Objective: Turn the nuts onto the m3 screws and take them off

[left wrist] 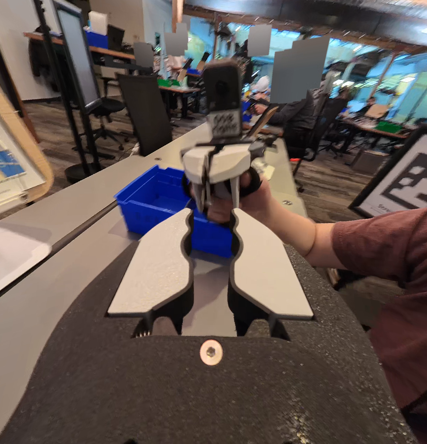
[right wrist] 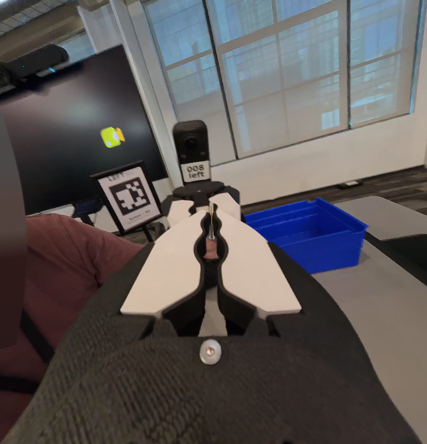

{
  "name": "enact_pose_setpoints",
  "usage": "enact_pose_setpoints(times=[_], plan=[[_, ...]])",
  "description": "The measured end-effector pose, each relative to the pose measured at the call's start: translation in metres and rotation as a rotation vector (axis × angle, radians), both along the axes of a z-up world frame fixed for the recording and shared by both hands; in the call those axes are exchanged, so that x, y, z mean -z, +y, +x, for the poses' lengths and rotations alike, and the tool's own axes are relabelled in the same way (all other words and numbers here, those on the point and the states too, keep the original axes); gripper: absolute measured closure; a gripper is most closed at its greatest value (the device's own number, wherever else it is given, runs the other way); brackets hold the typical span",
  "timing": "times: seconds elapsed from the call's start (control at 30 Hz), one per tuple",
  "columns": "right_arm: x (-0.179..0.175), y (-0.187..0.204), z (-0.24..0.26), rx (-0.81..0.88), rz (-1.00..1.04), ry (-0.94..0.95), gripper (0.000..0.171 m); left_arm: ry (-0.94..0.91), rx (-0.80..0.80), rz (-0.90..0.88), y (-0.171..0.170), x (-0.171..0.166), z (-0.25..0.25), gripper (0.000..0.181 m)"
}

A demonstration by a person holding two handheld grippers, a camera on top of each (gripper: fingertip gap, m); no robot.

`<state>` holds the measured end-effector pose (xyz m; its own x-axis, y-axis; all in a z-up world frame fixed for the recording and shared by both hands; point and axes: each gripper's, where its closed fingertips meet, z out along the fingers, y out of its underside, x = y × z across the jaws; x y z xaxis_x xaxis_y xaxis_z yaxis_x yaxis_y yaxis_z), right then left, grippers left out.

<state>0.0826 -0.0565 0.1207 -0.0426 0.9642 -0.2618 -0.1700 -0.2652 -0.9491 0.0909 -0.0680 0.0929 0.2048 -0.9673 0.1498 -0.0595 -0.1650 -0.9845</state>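
A: Right wrist view first: our right gripper (right wrist: 211, 211) was clamped on the screw (right wrist: 211, 224), the white fingers (right wrist: 181, 254) nearly meeting around it.

B: And the screw's long axis?

A: It ran along the fingers, head (right wrist: 211, 237) toward us in the notch, thin end poking just past the tips. We saw no nut on it, though the frame was too soft to be sure.

B: What lay past that end?

A: Our left gripper (right wrist: 205, 204), directly ahead and facing us, tip almost to tip. From its own camera the left gripper's fingers (left wrist: 159, 259) stood apart with nothing between them, and the right gripper (left wrist: 217, 199) sat straight ahead, held in a hand (left wrist: 251, 199).

B: So the two were nose to nose on one line.

A: Yes, and we judged that line was what the next move hung on: anything brought in by the left would have to meet the screw end on.

B: And the nuts?

A: We couldn't find one. The blue bin (right wrist: 313, 247) sat on the grey table (right wrist: 366, 300), beyond and to the right of our fingers; what we saw of its inside looked bare. A framed marker sign (right wrist: 130, 199) stood farther back on the left.
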Motion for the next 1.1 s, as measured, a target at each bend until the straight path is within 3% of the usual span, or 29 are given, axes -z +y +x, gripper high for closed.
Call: enact_pose_setpoints(times=[0.13, 0.3, 0.4, 0.5, 0.7, 0.9, 1.1], plan=[[0.039, 0.056, 0.055, 0.320, 0.042, -0.416, 0.169, 0.263, -0.315, 0.050, 0.047, 0.035, -0.022, 0.153], [0.135, 0.118, 0.217, 0.814, -0.123, -1.166, 0.168, 0.566, -0.653, 0.105, 0.090, 0.073, -0.059, 0.153], [0.189, 0.122, 0.281, 0.873, -0.292, -1.505, 0.167, 0.751, -0.823, 0.158, 0.109, 0.090, -0.086, 0.154], [0.207, 0.132, 0.282, 0.841, -0.339, -1.489, 0.167, 0.867, -0.911, 0.189, 0.120, 0.102, -0.102, 0.154], [0.208, 0.145, 0.294, 0.912, -0.352, -1.482, 0.167, 0.991, -1.037, 0.279, 0.129, 0.099, -0.125, 0.154], [0.208, 0.150, 0.320, 0.994, -0.393, -1.456, 0.167, 0.947, -0.937, 0.198, 0.123, 0.108, -0.112, 0.153], [0.215, 0.148, 0.332, 0.990, -0.454, -1.459, 0.167, 0.739, -0.715, 0.032, 0.107, 0.108, -0.078, 0.153]])
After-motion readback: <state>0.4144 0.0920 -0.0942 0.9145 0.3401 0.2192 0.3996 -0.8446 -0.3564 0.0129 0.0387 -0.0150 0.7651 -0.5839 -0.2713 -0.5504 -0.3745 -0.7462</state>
